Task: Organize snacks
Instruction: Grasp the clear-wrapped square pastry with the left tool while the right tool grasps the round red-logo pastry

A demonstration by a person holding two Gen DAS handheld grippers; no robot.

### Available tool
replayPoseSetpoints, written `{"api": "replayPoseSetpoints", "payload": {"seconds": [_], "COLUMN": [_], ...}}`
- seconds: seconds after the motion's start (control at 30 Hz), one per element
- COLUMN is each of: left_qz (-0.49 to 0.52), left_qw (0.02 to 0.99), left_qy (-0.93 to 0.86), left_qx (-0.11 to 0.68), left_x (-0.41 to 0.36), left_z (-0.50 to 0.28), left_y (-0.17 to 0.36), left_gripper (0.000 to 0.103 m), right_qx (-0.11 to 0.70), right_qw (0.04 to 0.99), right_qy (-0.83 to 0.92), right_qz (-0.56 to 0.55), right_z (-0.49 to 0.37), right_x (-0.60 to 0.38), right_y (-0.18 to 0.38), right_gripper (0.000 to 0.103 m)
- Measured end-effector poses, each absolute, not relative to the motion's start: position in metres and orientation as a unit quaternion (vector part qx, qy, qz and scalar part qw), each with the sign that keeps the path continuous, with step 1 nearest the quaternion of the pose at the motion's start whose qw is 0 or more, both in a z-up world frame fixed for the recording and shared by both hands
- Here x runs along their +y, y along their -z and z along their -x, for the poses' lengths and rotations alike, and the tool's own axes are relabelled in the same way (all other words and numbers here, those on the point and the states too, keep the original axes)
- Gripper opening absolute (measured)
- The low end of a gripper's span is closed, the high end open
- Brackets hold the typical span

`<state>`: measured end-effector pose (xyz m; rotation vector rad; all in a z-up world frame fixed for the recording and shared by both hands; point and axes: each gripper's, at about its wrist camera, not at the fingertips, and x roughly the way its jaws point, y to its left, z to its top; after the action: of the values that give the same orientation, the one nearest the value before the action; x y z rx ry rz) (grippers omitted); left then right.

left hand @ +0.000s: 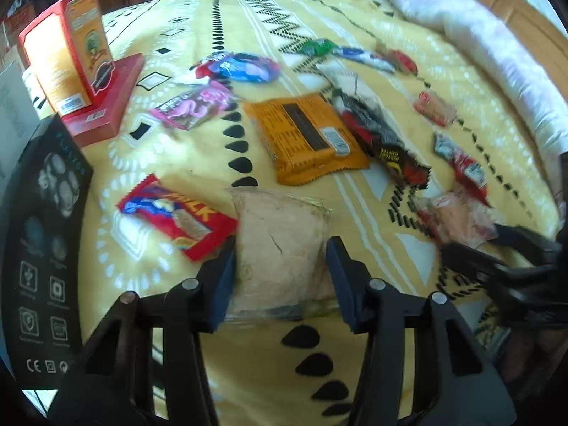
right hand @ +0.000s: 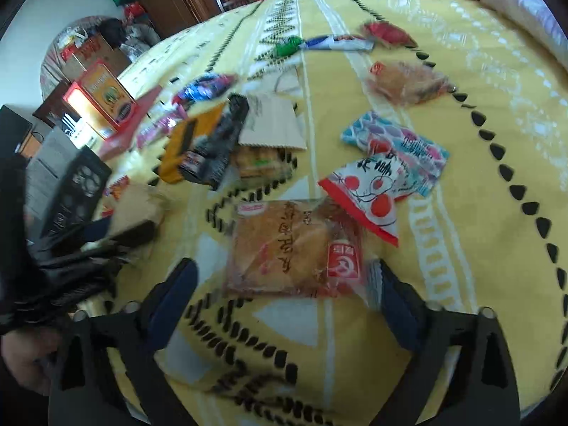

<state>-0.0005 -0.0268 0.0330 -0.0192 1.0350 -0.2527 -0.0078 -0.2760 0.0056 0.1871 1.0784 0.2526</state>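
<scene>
Many snack packets lie scattered on a yellow patterned bedspread (left hand: 198, 163). My left gripper (left hand: 280, 262) is shut on a pale clear-wrapped bread packet (left hand: 280, 241), which fills the gap between its pads. It also shows in the right wrist view (right hand: 135, 209) at the left. My right gripper (right hand: 287, 284) is open, with its jaws on either side of a clear-wrapped golden bread packet with a red label (right hand: 287, 248) lying on the bedspread (right hand: 479, 135). A white and red packet (right hand: 358, 191) overlaps that bread's far right corner.
An orange wafer pack (left hand: 305, 135), a red milk snack (left hand: 177, 213), a pink packet (left hand: 195, 106) and a dark coffee sachet (left hand: 387, 142) lie ahead. An upright orange box (left hand: 67, 49) on a red box and a black box (left hand: 46, 248) stand left. A white quilt (left hand: 479, 35) lies far right.
</scene>
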Motion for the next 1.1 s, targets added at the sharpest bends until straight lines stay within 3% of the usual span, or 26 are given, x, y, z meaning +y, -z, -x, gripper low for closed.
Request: {"api": "replayPoseSetpoints", "payload": {"seconds": [0.1,0.2,0.23,0.27,0.33,0.6,0.7,0.73,0.8,0.83,0.9,1.1], "left_qz": [0.014,0.018,0.028,0.036,0.040,0.024,-0.007,-0.015,-0.021,-0.024,-0.025,-0.018], "left_qw": [0.864,0.859,0.861,0.861,0.864,0.866,0.868,0.871,0.872,0.872,0.872,0.882], "left_qy": [0.128,0.130,0.129,0.128,0.119,0.112,0.105,0.104,0.116,0.118,0.121,0.127], "left_qx": [0.486,0.495,0.491,0.491,0.488,0.487,0.485,0.479,0.475,0.474,0.474,0.453], "left_x": [-0.026,-0.024,-0.020,-0.018,-0.016,-0.027,-0.033,-0.034,-0.035,-0.035,-0.035,-0.030], "left_z": [0.001,-0.003,-0.003,-0.002,0.000,0.001,0.003,0.005,0.009,0.011,0.011,0.021], "left_y": [-0.040,-0.034,-0.032,-0.030,-0.027,-0.019,-0.009,-0.008,-0.011,-0.013,-0.015,-0.039], "left_gripper": [0.049,0.048,0.053,0.067,0.087,0.099,0.098,0.093,0.069,0.067,0.064,0.063], "right_qx": [0.500,0.498,0.498,0.495,0.495,0.489,0.509,0.508,0.499,0.496,0.490,0.466], "right_qw": [0.851,0.850,0.850,0.851,0.853,0.860,0.851,0.852,0.859,0.860,0.863,0.873], "right_qy": [-0.127,-0.131,-0.134,-0.135,-0.128,-0.121,-0.120,-0.120,-0.117,-0.118,-0.118,-0.131], "right_qz": [-0.098,-0.106,-0.109,-0.111,-0.103,-0.076,-0.045,-0.035,-0.019,-0.022,-0.032,-0.058], "right_z": [0.007,0.012,0.013,0.015,0.019,0.015,0.007,0.007,0.009,0.010,0.013,0.024], "right_x": [-0.284,-0.290,-0.290,-0.290,-0.288,-0.282,-0.273,-0.271,-0.270,-0.272,-0.279,-0.287], "right_y": [-0.006,-0.008,-0.009,-0.011,-0.012,-0.016,-0.004,-0.003,-0.002,-0.003,-0.005,-0.023], "right_gripper": [0.069,0.064,0.065,0.068,0.084,0.090,0.090,0.085,0.074,0.066,0.060,0.059]}}
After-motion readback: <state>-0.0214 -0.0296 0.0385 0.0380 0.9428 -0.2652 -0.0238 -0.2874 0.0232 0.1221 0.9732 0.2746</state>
